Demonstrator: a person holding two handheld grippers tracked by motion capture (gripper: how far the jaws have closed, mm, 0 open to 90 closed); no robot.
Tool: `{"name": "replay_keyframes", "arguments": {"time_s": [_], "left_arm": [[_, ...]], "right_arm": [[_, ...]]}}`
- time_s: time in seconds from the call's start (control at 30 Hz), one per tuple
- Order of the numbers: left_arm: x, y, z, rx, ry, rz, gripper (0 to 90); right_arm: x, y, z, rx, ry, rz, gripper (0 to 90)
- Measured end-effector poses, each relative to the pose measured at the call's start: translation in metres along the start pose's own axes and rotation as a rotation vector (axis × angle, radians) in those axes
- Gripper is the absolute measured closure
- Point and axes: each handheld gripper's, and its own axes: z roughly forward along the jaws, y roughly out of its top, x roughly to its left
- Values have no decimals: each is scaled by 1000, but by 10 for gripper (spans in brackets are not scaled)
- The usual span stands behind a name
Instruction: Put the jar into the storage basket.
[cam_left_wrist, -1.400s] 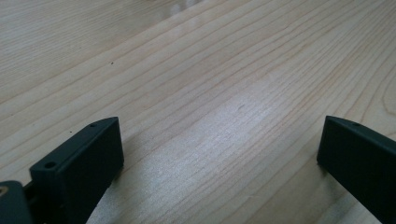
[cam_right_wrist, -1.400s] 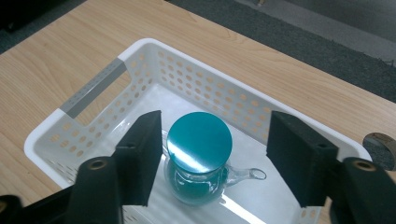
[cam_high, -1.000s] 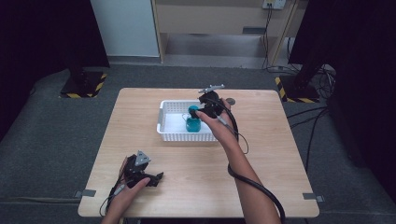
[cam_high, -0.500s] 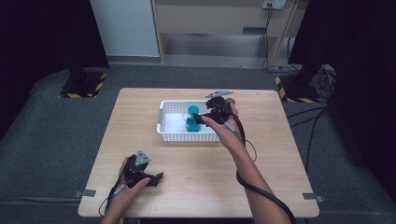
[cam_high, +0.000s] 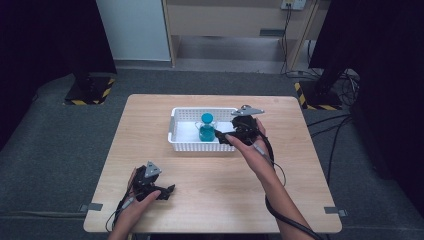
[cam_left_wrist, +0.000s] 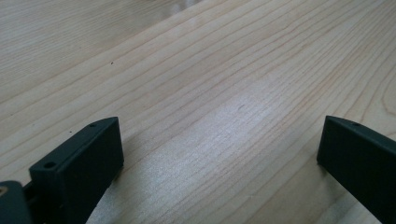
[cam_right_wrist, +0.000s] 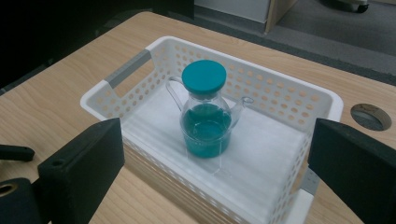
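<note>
Teal-lidded jug (cam_right_wrist: 206, 116) sits upright in basket (cam_right_wrist: 322, 100), looks placed; right gripper (cam_high: 231, 138) w/ jaws apart beside it, left gripper (cam_high: 162, 191) spread on table (cam_high: 300, 170).

Two handheld claws, both black. Left claw (cam_high: 167, 190): black body, small grey three-cornered plate on top, thin dark cable trailing back past the wrist. Right claw (cam_high: 225, 138): same black build, grey three-cornered plate on top, thicker black cable looping along the forearm. In the gripper views the jaws are matte black rectangular blocks with flat faces and squared edges; a small round screw hole sits in the top of the left-hand jaw in each view. Forearms bare, no sleeves visible.
</note>
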Motion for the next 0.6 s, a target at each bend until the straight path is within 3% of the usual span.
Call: {"name": "replay_keyframes", "arguments": {"time_s": [0.23,0.37,0.6], "left_arm": [[0,0,0,0,0,0,0],[0,0,0,0,0,0,0],[0,0,0,0,0,0,0]], "right_arm": [[-1,-10,-14,-22,14,-6,25],[1,-16,-20,-23,23,-34,21],[0,-28,-26,-9,18,-41,22]]}}
